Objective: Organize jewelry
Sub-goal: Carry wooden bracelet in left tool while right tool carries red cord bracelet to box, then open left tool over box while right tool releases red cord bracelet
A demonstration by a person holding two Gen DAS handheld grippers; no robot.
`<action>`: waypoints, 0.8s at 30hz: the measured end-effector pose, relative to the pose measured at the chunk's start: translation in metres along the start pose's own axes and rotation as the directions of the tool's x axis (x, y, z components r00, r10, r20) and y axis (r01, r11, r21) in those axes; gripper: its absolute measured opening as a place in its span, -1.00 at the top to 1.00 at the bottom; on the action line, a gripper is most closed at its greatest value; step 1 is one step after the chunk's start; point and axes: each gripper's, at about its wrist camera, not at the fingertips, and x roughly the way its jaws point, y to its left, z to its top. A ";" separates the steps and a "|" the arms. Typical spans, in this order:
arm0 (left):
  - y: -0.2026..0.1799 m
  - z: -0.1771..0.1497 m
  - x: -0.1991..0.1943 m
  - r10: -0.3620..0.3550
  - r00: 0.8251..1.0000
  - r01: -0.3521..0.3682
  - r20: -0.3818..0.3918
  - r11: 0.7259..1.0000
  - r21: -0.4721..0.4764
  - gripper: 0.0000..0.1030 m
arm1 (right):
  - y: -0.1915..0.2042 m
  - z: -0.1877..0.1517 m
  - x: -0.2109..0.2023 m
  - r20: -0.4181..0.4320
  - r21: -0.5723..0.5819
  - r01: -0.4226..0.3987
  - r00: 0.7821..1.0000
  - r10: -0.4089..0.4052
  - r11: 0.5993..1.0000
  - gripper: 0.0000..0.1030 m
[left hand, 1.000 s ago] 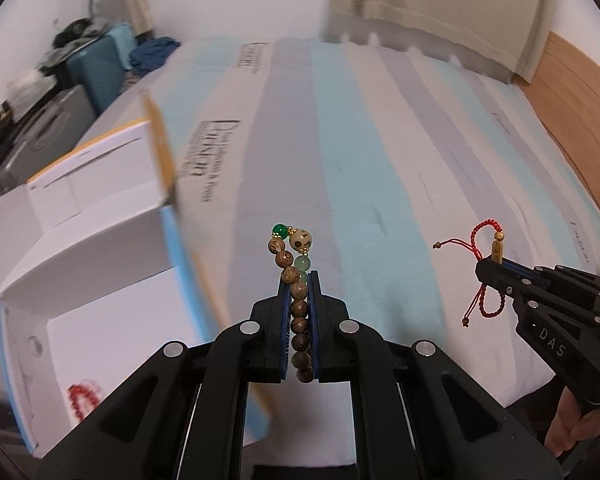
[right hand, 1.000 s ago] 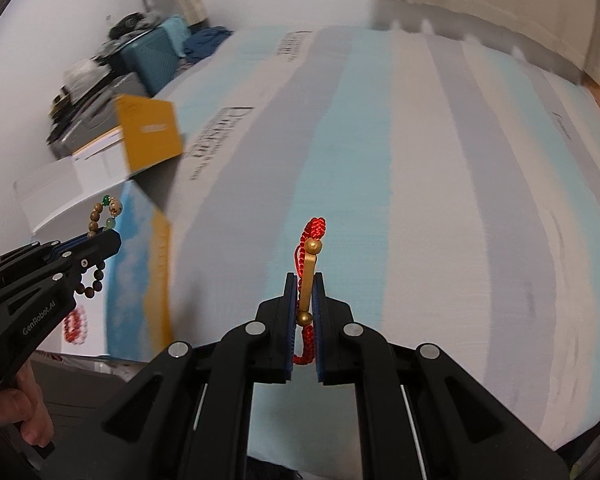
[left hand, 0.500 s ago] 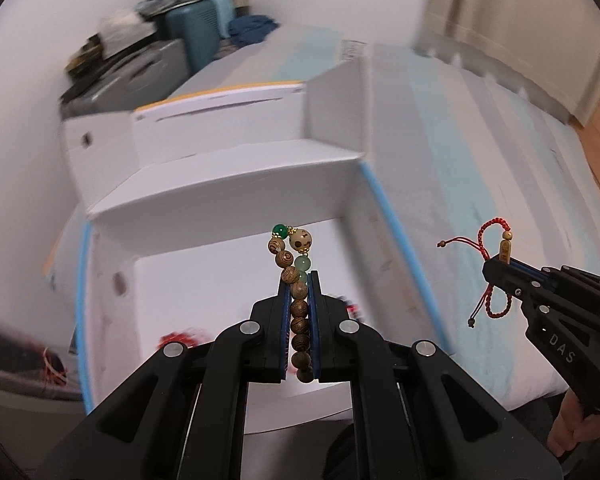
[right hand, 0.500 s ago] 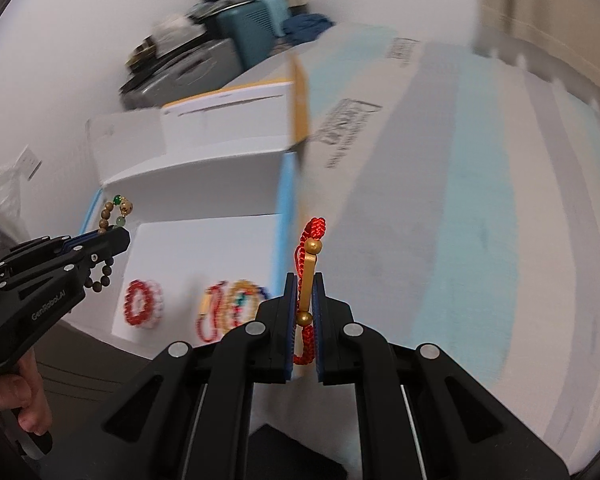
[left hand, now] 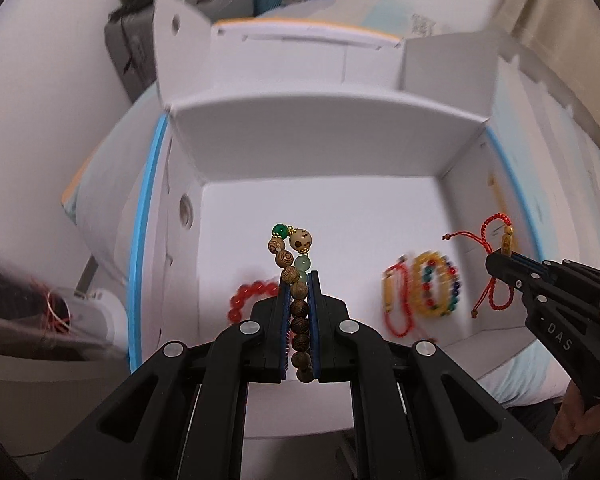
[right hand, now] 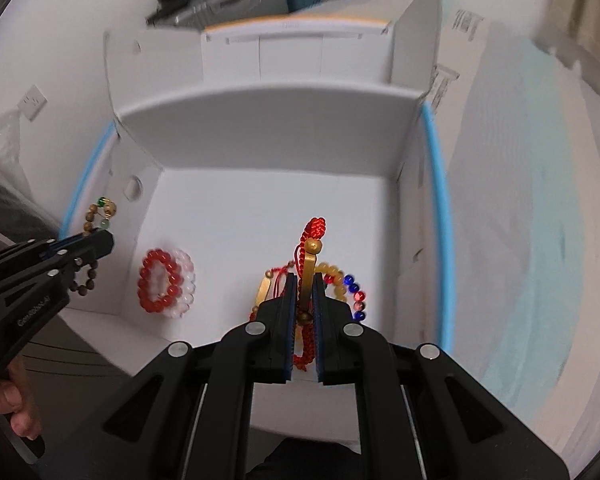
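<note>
The left gripper (left hand: pixel 299 280) is clamped tight on a bracelet of brown wooden beads (left hand: pixel 296 296), whose green and cream beads curl up past the tips. The right gripper (right hand: pixel 303 280) is pinched just as tight on a red cord bracelet (right hand: pixel 314 229) with a gold bar. Both hang above the open white box (left hand: pixel 320 144), pointing steeply down into it. On the box floor already lie a red bead bracelet (right hand: pixel 160 282) with a pale pink one (right hand: pixel 186 284) beside it at the left, and a colourful bead bracelet (left hand: pixel 436 284) with another red cord piece (left hand: pixel 396 304) at the right.

To do this step well, each hand should probably sink low over a bare patch of floor before letting go, well apart from those already laid down, so cords do not tangle; the wooden beads will likely roll, so release gently
</note>
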 end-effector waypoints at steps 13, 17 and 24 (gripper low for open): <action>0.014 -0.003 0.061 0.002 0.986 0.000 -0.167 1.000 0.012 0.87 | -0.003 -0.003 0.059 -0.150 0.002 0.052 0.987 -0.052 0.999 0.87; 0.014 -0.002 0.064 0.008 0.985 -0.006 -0.174 1.000 0.017 0.86 | -0.004 -0.004 0.063 -0.157 0.003 0.053 0.986 -0.052 0.999 0.82; 0.015 -0.002 0.068 0.030 0.984 -0.028 -0.177 1.000 0.015 0.79 | 0.000 -0.004 0.062 -0.143 0.005 0.057 0.988 -0.056 0.998 0.26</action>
